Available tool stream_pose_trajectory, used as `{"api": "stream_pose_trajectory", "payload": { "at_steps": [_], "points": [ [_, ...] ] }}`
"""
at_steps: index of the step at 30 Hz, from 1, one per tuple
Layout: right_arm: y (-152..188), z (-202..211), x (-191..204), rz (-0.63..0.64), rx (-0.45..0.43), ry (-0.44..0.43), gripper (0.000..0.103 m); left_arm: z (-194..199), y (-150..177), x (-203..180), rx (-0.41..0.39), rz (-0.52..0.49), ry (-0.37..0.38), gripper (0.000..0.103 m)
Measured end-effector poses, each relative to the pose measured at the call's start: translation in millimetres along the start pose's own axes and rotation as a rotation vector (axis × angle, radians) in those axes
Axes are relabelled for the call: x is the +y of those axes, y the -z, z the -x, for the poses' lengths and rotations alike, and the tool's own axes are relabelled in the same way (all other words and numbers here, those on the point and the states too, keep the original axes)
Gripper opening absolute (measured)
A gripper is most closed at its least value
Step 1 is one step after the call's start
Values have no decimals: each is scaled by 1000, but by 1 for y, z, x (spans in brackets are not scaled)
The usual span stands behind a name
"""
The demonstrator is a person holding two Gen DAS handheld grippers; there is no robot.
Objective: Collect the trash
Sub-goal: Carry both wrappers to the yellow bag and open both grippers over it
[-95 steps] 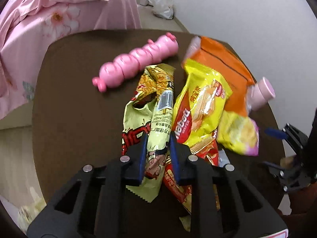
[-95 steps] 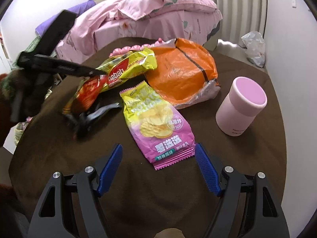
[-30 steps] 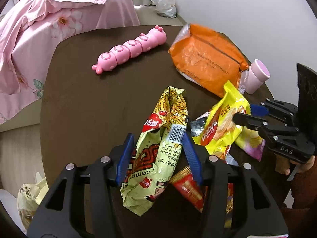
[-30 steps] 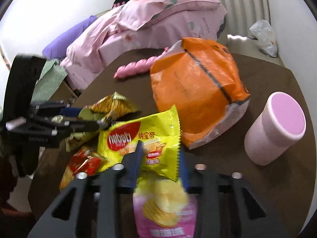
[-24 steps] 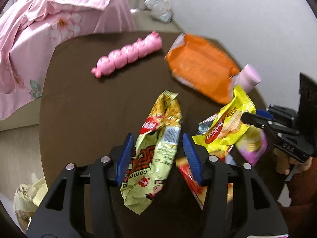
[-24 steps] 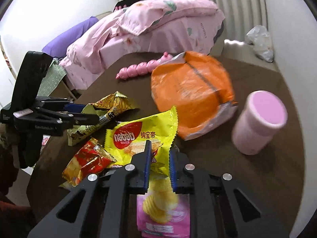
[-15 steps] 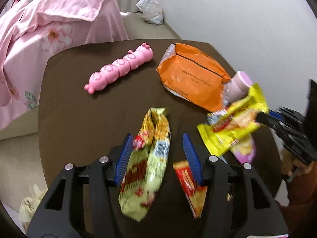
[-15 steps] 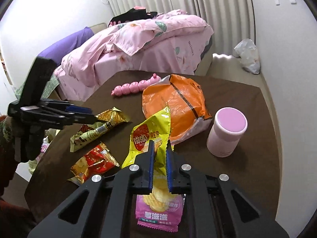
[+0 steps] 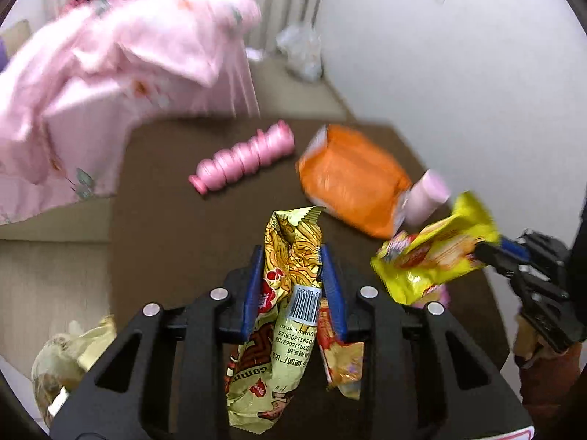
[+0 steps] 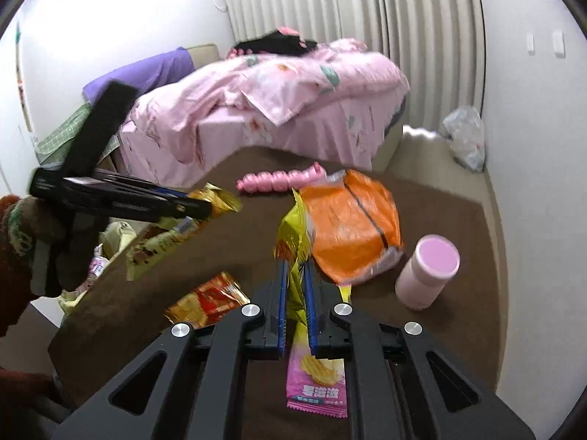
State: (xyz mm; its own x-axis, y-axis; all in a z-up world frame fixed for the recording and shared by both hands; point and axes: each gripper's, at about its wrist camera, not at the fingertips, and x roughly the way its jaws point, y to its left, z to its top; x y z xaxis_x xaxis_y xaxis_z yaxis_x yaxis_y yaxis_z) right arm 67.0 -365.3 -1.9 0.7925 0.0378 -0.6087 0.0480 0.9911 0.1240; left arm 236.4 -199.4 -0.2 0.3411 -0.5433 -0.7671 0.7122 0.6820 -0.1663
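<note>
Left tool (image 9: 293,282) first: we are pinching the yellow-green noodle wrapper (image 9: 282,315) between its blue pads, the jaws having just been closing onto it. We are holding the wrapper off the brown table (image 9: 176,227), its long axis running along the tool, top edge pointing away, bottom hanging toward the camera; the lowest corner is getting cut off behind the tool's black frame. Under it, a red snack packet (image 9: 337,352) is lying on the table, half hidden.

Our right tool (image 10: 293,286) is pressing nearly together on the yellow wafer wrapper (image 10: 293,249), which is standing upright, edge-on and blurred, so we cannot read its print. Below it, a pink chip bag (image 10: 317,381) is lying flat, partly covered. Farther off we are seeing an orange bag (image 10: 352,227), a pink cup (image 10: 427,271), a pink caterpillar toy (image 10: 279,179) and a bed (image 10: 264,102).
</note>
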Motion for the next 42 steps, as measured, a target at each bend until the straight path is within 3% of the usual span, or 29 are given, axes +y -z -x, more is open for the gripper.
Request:
{"api": "stream_pose_trajectory", "payload": {
  "at_steps": [1, 7, 15, 20, 26, 34, 36, 42],
  "points": [
    [-3, 4, 3, 8, -11, -1, 10, 23, 4, 2, -72, 18, 1, 30],
    [-19, 27, 36, 76, -75, -29, 10, 94, 21, 10, -283, 58, -70, 30],
    [-43, 36, 95, 180, -110, -114, 10, 147, 58, 52, -401, 177, -115, 30],
    [-54, 29, 132, 228, -111, -183, 10, 166, 93, 109, -418, 345, -76, 30],
    [-63, -1, 172, 257, -71, -268, 10, 165, 137, 169, -449, 520, -91, 30],
    [-69, -57, 221, 290, 2, -381, 10, 148, 175, 218, -614, 653, -199, 30],
    [-67, -73, 231, 292, 30, -400, 10, 137, 185, 224, -616, 668, -247, 30],
    [-55, -112, 261, 313, 127, -478, 10, 119, 227, 220, -556, 666, -258, 30]
  ]
}}
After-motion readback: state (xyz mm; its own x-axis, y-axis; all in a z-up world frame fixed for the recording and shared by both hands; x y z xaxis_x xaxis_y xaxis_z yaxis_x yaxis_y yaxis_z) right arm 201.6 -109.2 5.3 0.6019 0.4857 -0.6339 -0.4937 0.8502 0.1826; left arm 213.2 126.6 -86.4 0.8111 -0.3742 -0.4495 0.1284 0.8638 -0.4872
